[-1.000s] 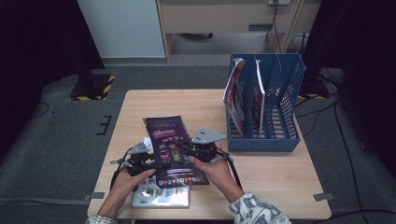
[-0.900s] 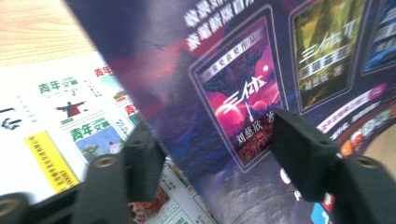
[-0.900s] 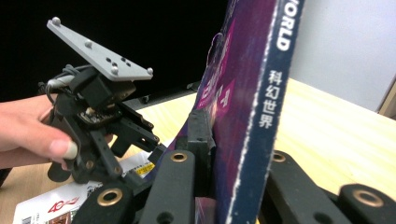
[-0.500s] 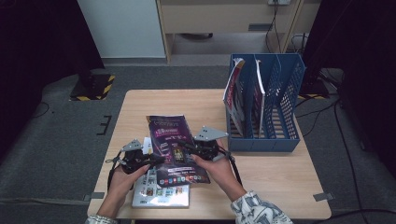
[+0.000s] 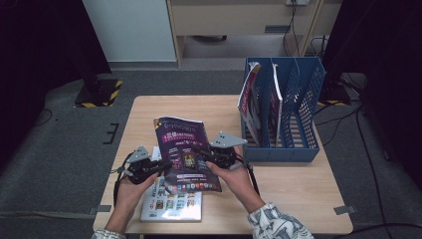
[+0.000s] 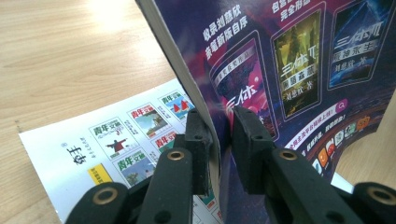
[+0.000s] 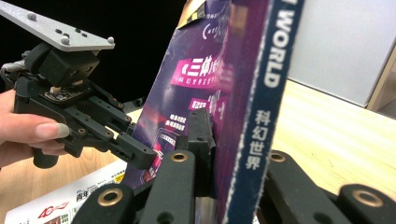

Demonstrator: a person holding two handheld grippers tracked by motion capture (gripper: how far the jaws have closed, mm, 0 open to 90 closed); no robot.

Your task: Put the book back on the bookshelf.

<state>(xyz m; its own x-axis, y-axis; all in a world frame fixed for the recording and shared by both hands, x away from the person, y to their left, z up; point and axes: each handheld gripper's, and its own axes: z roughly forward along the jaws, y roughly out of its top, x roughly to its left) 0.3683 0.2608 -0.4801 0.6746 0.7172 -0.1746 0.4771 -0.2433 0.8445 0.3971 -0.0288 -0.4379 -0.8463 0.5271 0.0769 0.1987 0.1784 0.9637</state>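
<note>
Purple magazine [image 5: 185, 154] (held above the table [image 5: 298, 189]) sits pinched between left claw [image 5: 160, 167] and right claw [image 5: 201, 152].

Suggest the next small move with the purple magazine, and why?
Probably lift it clear and carry it toward the blue file rack. Both the left hand-held gripper and right hand-held gripper are clamped on the purple magazine, which is raised above the white magazine.

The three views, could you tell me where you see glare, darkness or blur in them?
High view: dark at both sides, table evenly lit. Left gripper view: glare on the wood at top left; purple magazine sharp, jaws soft. Right gripper view: near spine blurred, black background at upper left.
</note>
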